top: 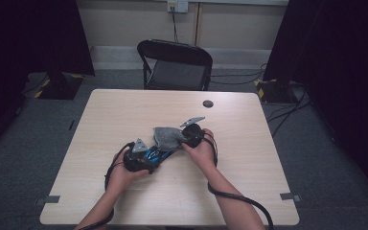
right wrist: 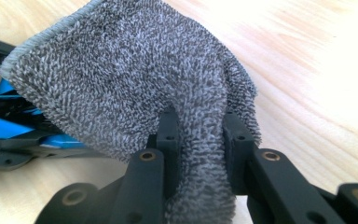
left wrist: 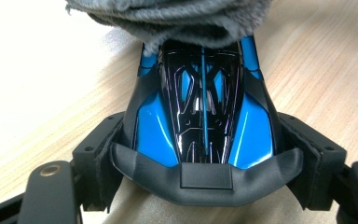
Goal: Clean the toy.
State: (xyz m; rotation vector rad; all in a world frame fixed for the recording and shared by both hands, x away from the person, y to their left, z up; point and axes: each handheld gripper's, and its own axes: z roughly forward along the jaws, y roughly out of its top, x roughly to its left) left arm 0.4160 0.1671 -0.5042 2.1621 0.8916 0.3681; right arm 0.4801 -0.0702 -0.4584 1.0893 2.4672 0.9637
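A blue and black toy car (left wrist: 204, 112) lies on the wooden table (top: 124, 115), and my left gripper (left wrist: 205, 158) is shut on its sides, one pad against each flank. From above, the toy car (top: 154, 155) sits between the two hands near the table's middle. My right gripper (right wrist: 198, 135) is shut on a grey terry cloth (right wrist: 121, 79), pinching a fold of it. The cloth (top: 168, 136) drapes over the car's far end and hides that part. In the left gripper view the cloth (left wrist: 177, 18) covers the car's front. In the high view the left gripper (top: 146, 160) and right gripper (top: 184, 139) face each other.
A black folding chair (top: 175, 64) stands behind the table's far edge. A small dark round disc (top: 208, 103) lies on the table toward the back right. Black cables trail from both grippers along the forearms. Dark curtains hang at both sides of the room.
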